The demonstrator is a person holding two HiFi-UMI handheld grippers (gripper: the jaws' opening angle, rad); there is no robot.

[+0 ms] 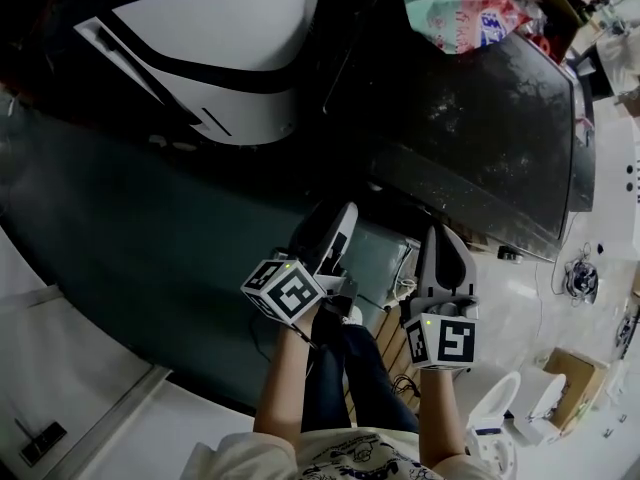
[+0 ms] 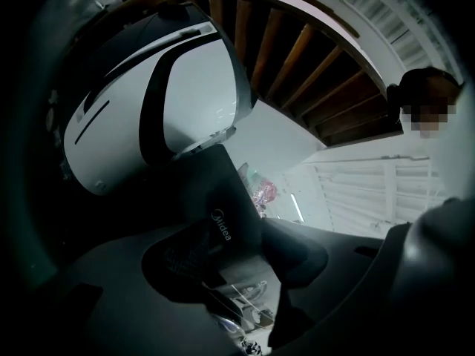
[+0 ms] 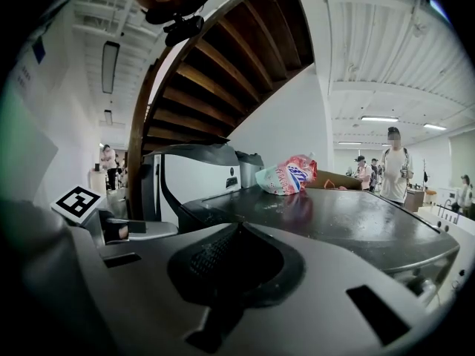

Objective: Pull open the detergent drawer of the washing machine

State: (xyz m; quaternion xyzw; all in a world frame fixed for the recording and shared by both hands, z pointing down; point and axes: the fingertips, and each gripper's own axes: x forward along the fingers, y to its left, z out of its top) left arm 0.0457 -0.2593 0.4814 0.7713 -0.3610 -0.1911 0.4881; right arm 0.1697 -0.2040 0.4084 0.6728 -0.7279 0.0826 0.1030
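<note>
Washing machine (image 1: 490, 118) edge faces left gripper (image 2: 242, 247), wide and empty; right gripper (image 3: 239, 232) closed.

Head view steeply down, gripper views forward, sharing white appliance (image 1: 215, 43) (image 2: 197, 99)

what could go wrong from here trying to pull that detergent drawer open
1. No view shows the drawer, and the washing machine is dark, so the open left hand-held gripper may catch a wrong edge.
2. The bag lying on the machine's top might slide if a pull jolts it.
3. The right hand-held gripper, shut, is close beside the left; they may bump.
</note>
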